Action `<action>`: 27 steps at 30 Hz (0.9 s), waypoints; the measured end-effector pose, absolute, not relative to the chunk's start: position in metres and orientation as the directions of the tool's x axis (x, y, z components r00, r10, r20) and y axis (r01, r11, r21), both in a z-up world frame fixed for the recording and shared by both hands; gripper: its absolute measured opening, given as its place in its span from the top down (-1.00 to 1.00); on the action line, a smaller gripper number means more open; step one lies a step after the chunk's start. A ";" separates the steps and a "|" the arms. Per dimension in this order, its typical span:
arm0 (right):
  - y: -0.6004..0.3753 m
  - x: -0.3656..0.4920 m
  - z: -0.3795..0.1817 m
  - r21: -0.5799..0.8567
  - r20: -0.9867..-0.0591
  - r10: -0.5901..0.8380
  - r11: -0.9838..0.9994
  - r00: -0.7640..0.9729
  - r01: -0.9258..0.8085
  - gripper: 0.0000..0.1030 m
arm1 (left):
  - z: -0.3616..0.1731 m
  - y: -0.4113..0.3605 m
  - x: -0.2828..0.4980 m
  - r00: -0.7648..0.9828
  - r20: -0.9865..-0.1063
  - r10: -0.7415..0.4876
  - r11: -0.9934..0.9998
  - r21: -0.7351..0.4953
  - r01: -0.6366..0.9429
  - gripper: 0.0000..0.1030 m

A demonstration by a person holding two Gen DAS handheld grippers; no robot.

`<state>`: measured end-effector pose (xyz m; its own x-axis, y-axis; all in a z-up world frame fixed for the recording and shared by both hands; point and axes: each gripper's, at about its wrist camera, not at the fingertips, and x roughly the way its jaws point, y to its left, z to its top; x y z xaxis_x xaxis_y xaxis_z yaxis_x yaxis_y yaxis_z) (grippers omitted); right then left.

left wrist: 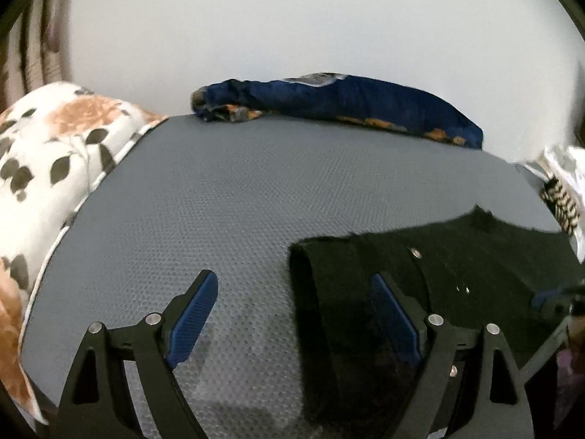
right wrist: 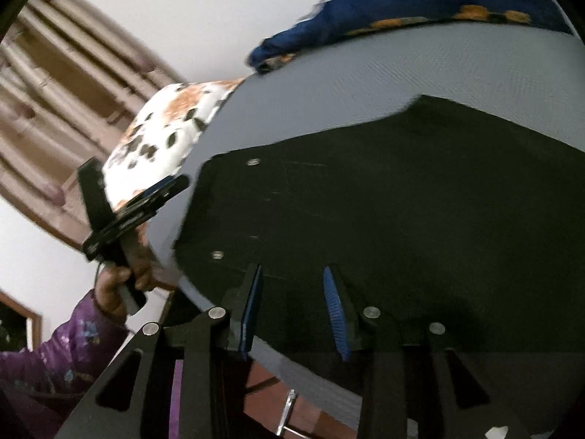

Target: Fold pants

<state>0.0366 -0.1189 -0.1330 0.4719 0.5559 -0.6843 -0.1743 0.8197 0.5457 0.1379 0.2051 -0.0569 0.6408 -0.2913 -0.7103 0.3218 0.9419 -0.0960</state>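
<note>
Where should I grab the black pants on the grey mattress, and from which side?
Probably pinch the black pants at the waistband edge by the metal button, coming from the near mattress edge. The band lies flat with its corner exposed there, right before the right hand-held gripper, whose jaws stand partly open with nothing between them.

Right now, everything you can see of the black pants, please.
The black pants lie spread flat on the grey textured surface, dark matte fabric with a few small silver studs near one edge. One end reaches the near edge of the surface. The left gripper stands wide open astride the garment's edge, one finger over the fabric, one over bare surface. The right gripper is partly open at the near edge; contact can't be confirmed.
</note>
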 end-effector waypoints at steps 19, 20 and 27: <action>0.016 0.145 -0.147 0.308 -0.801 0.417 0.902 0.429 -0.303 1.00 | -0.058 0.261 0.144 0.587 -0.749 -0.308 0.939 -0.141 0.313 -0.67; 0.015 0.145 -0.147 0.321 -0.795 0.426 0.899 0.431 -0.297 1.00 | -0.057 0.260 0.144 0.570 -0.748 -0.341 0.928 -0.169 0.333 -0.67; -0.029 0.115 -0.136 0.482 -0.692 0.527 0.846 0.493 -0.228 0.48 | -0.070 0.228 0.141 0.365 -0.785 -0.502 0.811 -0.280 0.513 -0.67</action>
